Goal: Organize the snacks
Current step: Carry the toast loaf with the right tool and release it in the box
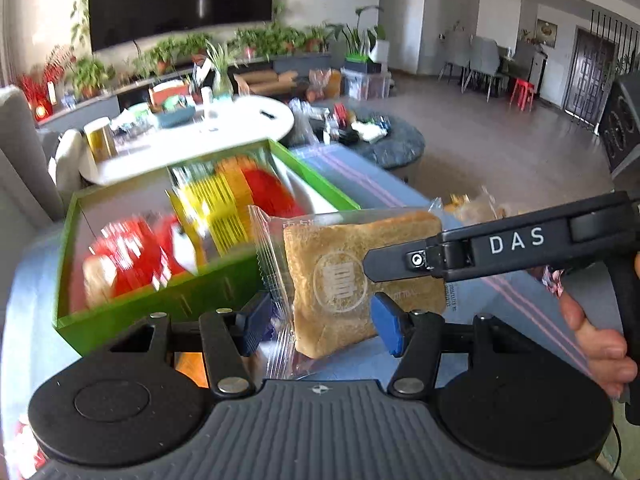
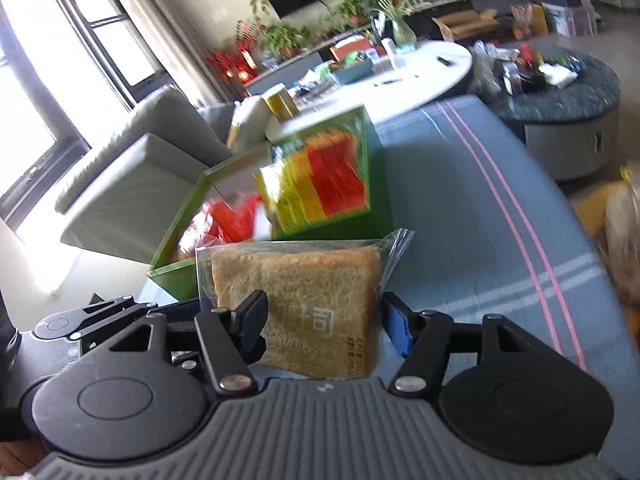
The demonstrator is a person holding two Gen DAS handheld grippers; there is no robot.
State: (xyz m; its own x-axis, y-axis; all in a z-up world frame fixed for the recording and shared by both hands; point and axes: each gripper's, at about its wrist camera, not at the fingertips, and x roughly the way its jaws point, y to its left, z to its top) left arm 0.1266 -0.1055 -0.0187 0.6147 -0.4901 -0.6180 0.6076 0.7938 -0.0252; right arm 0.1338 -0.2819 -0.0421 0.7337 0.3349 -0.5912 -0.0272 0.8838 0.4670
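While holding up the square brown toast slice in clear plastic wrap (image 1: pixel 344 280) just in front of the green cardboard box (image 1: pixel 160 304), pinching it by its sides with left gripper (image 1: pixel 320 316) and right gripper (image 2: pixel 325 320). Probably feeling light, soft, squashy, slippery; gripping edges gently, not crushing.

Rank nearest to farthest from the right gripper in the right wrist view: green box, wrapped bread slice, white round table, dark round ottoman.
1. wrapped bread slice: between the right gripper fingers.
2. green box: just behind, left of centre.
3. white round table and dark round ottoman: both far back; too close to call.
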